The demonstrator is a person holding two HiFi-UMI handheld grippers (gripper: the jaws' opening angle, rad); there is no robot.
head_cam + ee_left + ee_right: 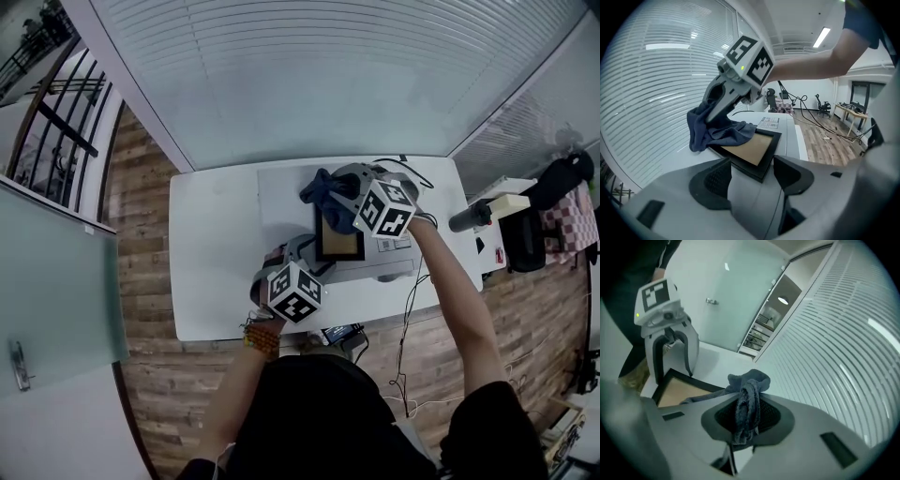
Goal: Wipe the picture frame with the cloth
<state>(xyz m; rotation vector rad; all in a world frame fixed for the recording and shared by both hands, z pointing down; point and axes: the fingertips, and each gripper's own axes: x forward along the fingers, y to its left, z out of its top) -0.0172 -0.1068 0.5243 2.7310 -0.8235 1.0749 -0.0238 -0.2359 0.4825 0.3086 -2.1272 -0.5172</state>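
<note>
A black picture frame point(339, 246) with a tan inside lies flat on a grey slab on the white table point(216, 272). My right gripper point(336, 202) is shut on a dark blue cloth point(323, 187), which rests bunched on the frame's far end. In the right gripper view the cloth point(747, 394) hangs pinched between the jaws, above the frame point(675, 392). My left gripper point(302, 251) holds the frame's near left corner. In the left gripper view that corner of the frame point(750, 150) sits between both pads, and the cloth point(712, 131) covers the far left part.
The grey slab point(380, 267) under the frame carries a printed label. A black cylinder point(469, 217) lies at the table's right edge, cables point(412, 173) run behind. A phone point(337, 333) hangs off the front edge. Window blinds point(328, 75) close the far side.
</note>
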